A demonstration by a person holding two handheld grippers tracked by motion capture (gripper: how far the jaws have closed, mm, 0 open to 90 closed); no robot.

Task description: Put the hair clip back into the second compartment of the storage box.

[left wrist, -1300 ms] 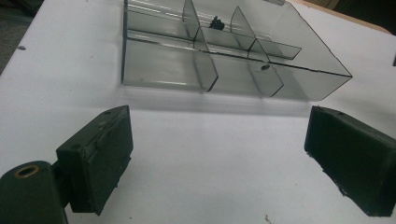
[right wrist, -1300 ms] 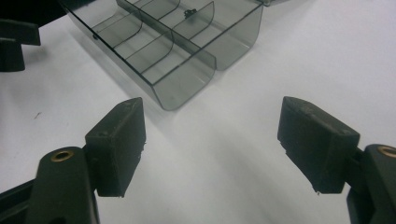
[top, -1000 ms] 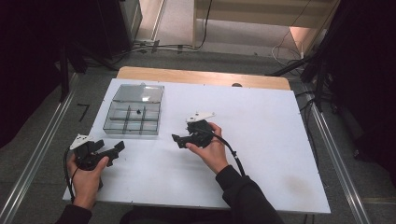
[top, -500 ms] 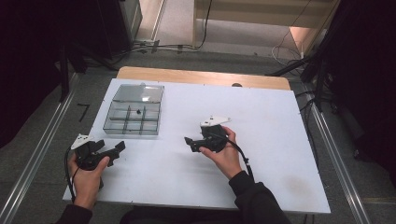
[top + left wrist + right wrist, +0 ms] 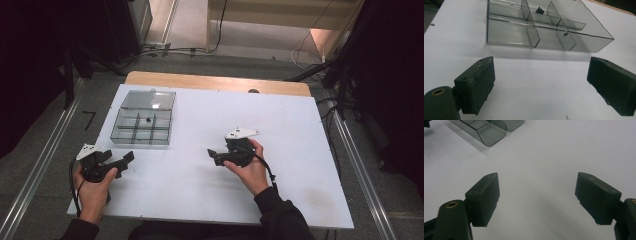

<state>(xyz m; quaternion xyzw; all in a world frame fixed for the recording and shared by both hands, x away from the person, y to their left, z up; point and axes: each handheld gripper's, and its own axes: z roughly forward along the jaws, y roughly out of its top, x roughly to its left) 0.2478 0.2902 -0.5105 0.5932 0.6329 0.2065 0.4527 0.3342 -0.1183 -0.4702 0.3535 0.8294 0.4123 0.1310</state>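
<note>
A clear plastic compartment box [image 5: 142, 120] lies on the white table [image 5: 280, 115] at the back left, lid swung open behind it. A small black part [image 5: 148, 119] sits in one of its middle compartments. My left gripper [image 5: 122, 161] rests low near the table's front left corner, jaws open and aimed at the box [image 5: 549, 32], the black part [image 5: 539, 10] beyond the dividers. My right gripper [image 5: 214, 156] is held near the table's middle, open, pointing left. In the right gripper view its jaws [image 5: 537, 180] are spread over bare table, with a corner of the box [image 5: 491, 132] at upper left.
A wooden strip [image 5: 215, 82] runs along the table's far edge. Metal rails [image 5: 40, 160] flank the table on the floor, and cables [image 5: 185, 50] lie beyond it. Wide bare tabletop stretches to the right of the right hand [image 5: 252, 172].
The right gripper has drifted to the right, away from the box, staying open. The left gripper has hardly moved.
</note>
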